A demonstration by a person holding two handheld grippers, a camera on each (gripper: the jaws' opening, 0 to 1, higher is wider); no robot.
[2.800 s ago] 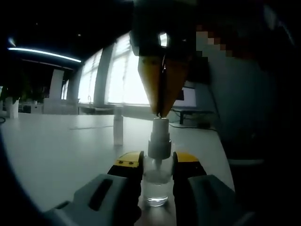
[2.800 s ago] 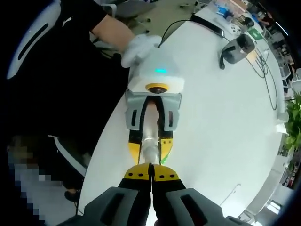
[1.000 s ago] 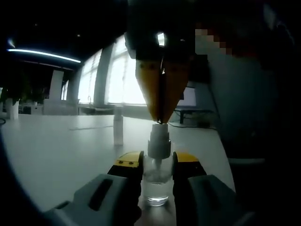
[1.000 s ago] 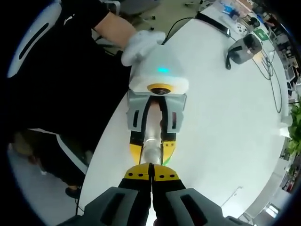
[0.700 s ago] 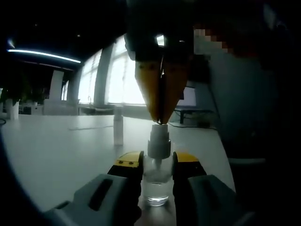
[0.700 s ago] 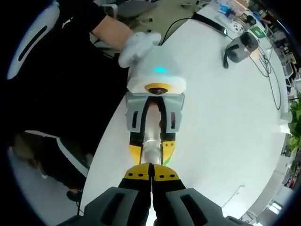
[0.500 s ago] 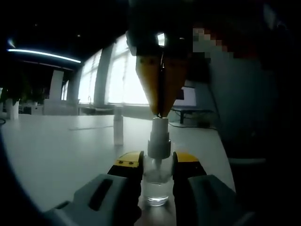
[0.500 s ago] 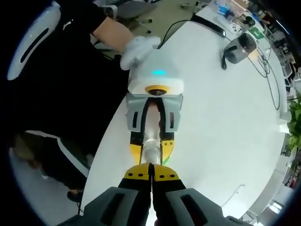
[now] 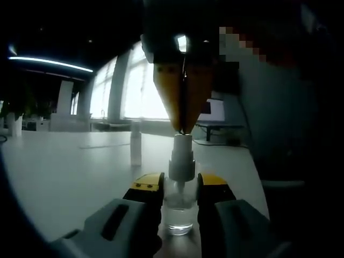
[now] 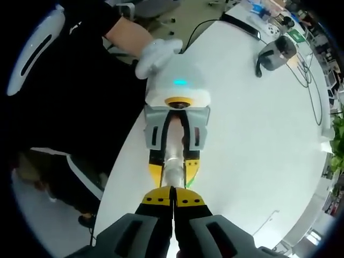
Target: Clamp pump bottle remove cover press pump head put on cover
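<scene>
A clear pump bottle [image 9: 178, 210] stands upright on the white table [image 9: 64, 177], with my left gripper [image 9: 180, 185] shut on its body just under the white pump head [image 9: 181, 161]. My right gripper [image 9: 183, 129] comes down from above, shut, its yellow tips resting on the pump head's top. In the right gripper view, my right gripper [image 10: 173, 198] points straight down at the pump bottle [image 10: 173, 167], which sits between the left gripper's [image 10: 173, 173] yellow fingers [image 10: 155, 171]. The small clear cover [image 9: 136, 149] stands on the table behind and to the left.
A person in dark clothes stands at the table's near edge, a white-gloved hand [image 10: 156, 52] holding the left gripper. A black device with cables [image 10: 274, 54] lies far across the table [image 10: 258, 140]. A green plant [image 10: 337, 145] is at the far side.
The right gripper pushed the pump head down about a second ago, then rose again; the head has sprung back to its earlier height. The left gripper and bottle stayed put.
</scene>
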